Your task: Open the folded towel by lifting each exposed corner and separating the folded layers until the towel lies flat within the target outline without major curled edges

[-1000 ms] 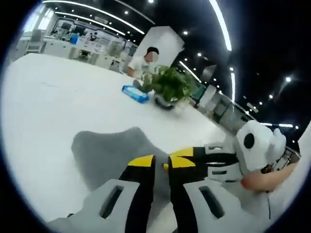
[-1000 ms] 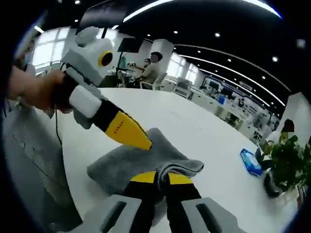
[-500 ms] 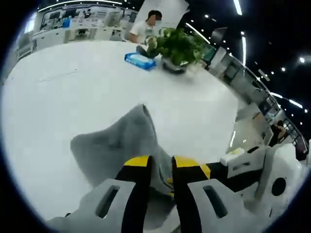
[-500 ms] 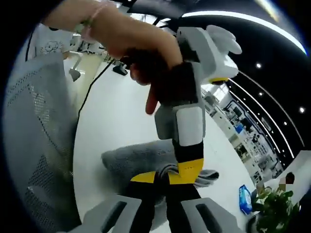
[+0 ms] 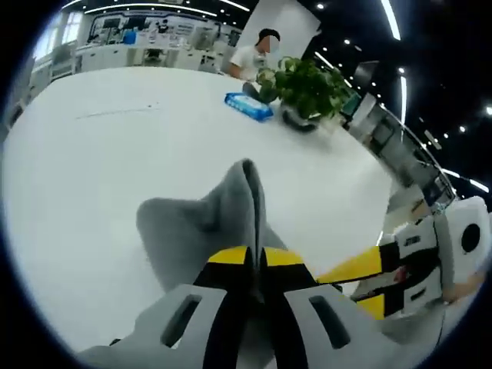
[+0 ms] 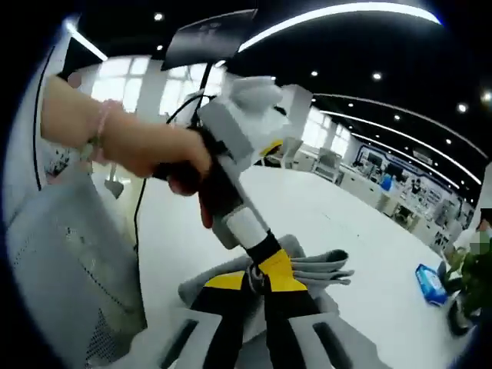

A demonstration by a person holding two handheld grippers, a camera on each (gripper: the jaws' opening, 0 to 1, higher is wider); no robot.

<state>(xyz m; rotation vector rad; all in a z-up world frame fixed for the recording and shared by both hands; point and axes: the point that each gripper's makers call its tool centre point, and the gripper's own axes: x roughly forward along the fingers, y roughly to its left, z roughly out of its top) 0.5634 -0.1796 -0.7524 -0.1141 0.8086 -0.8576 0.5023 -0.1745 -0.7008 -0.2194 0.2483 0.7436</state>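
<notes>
The grey towel [image 5: 192, 231] lies bunched on the white table [image 5: 92, 154]. My left gripper [image 5: 254, 257] is shut on a fold of it, and a ridge of cloth [image 5: 247, 188] stands up just beyond the yellow tips. My right gripper [image 5: 350, 270] reaches in from the right at the towel's near edge. In the right gripper view the towel [image 6: 319, 269] shows stacked layers, and my right gripper [image 6: 254, 281] is shut low on it. The left gripper [image 6: 275, 265], held by a hand [image 6: 173, 161], touches the cloth right beside my right jaws.
A potted plant [image 5: 307, 84] and a blue packet [image 5: 250, 106] stand at the table's far side, with a seated person [image 5: 257, 55] behind them. A grey mesh chair [image 6: 69, 261] is close on the left of the right gripper view. The blue packet [image 6: 430, 283] lies far right.
The left jaws have shut on the fold, and the ridge of cloth stands higher. The hand holding the left gripper has swung from above to the left of the right jaws.
</notes>
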